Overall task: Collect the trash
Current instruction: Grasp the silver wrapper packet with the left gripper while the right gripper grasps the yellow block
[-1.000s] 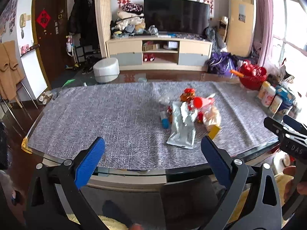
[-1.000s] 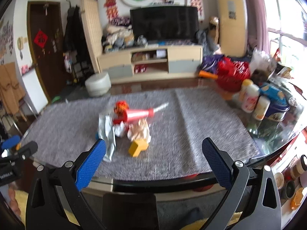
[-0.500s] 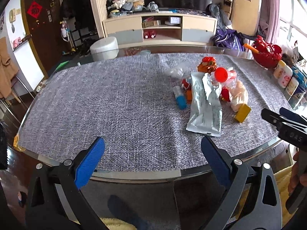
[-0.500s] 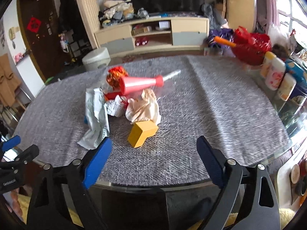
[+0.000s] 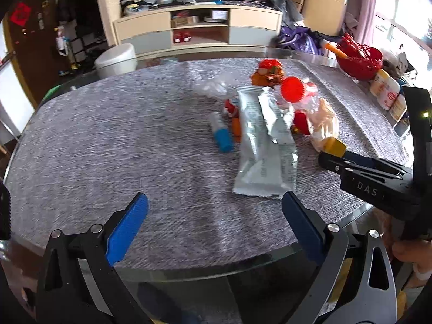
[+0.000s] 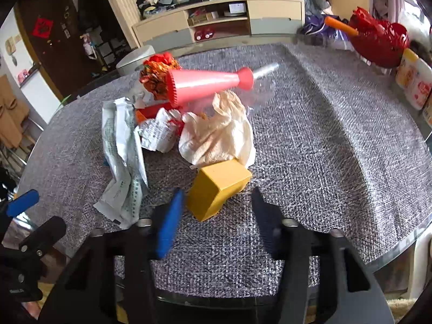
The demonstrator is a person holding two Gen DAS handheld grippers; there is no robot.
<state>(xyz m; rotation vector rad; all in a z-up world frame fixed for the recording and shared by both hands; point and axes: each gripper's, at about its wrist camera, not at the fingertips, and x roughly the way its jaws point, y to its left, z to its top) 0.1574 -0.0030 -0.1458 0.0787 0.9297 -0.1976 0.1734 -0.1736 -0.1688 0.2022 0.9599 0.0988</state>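
A pile of trash lies on the grey table mat (image 5: pixel 113 140): a silver wrapper (image 5: pixel 264 148), a blue-capped tube (image 5: pixel 221 133), a pink cone (image 6: pixel 205 86), crumpled cream paper (image 6: pixel 216 132) and a yellow box (image 6: pixel 218 189). My right gripper (image 6: pixel 217 191) is low over the mat and its jaws are closing. The near end of the yellow box sits between the fingertips, and I see no pad pressing on it. My left gripper (image 5: pixel 214 216) stands wide open above the front of the mat with nothing between its fingers. It is short of the silver wrapper.
A red basket (image 6: pixel 378 40) and several white bottles (image 6: pixel 413 81) stand along the table's right edge. The glass table edge (image 5: pixel 216 267) runs just under the left fingers. Beyond the table are a white stool (image 5: pixel 116 59) and a TV cabinet (image 5: pixel 199 29).
Both grippers have come down and forward toward the pile. The right jaws have narrowed from wide open to either side of the yellow box. The left jaws stay wide.
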